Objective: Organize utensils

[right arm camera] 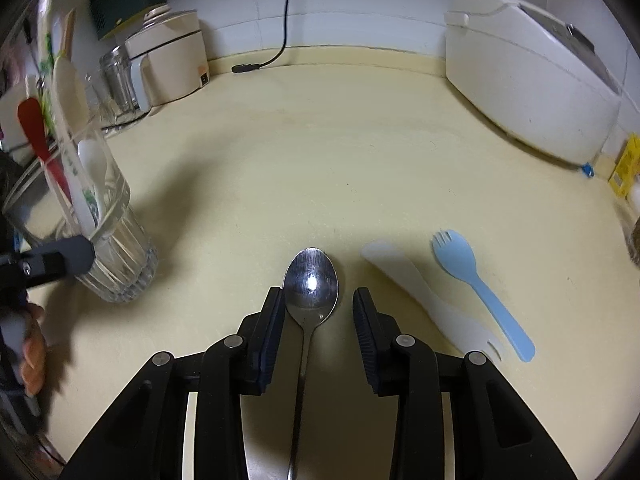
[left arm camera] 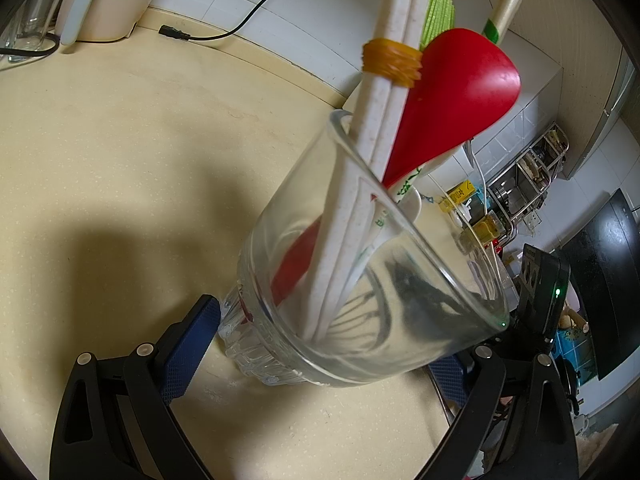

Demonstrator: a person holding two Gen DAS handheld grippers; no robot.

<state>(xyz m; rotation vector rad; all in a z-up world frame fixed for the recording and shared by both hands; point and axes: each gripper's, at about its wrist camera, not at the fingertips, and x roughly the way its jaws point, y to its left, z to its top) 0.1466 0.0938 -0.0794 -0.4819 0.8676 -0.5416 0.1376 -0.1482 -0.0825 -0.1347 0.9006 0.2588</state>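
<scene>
Far left: glass tumbler (right arm camera: 108,236) upright on the table (right arm camera: 320,168), already holding a red spoon (left arm camera: 452,100), white chopsticks (left arm camera: 384,92) bound by a yellow rubber band (left arm camera: 392,62), and a white spoon (right arm camera: 92,172). Left tool (left arm camera: 320,344) straddling the tumbler's base, blue pads beside the glass; whether pressing or merely close, impossible to tell. Centre: metal spoon (right arm camera: 312,284) flat on the table, bowl lying between the parted jaws of the right tool (right arm camera: 320,320), gripped by nothing. Further right: white spork (right arm camera: 424,300), then blue spork (right arm camera: 476,284), both loose.

Risks, as judgement: thin polished steel skidding from the pads on closing; tall top-heavy tumbler tipping if nudged.

Green print on one utensil sleeve (left arm camera: 408,188), unreadable.
</scene>
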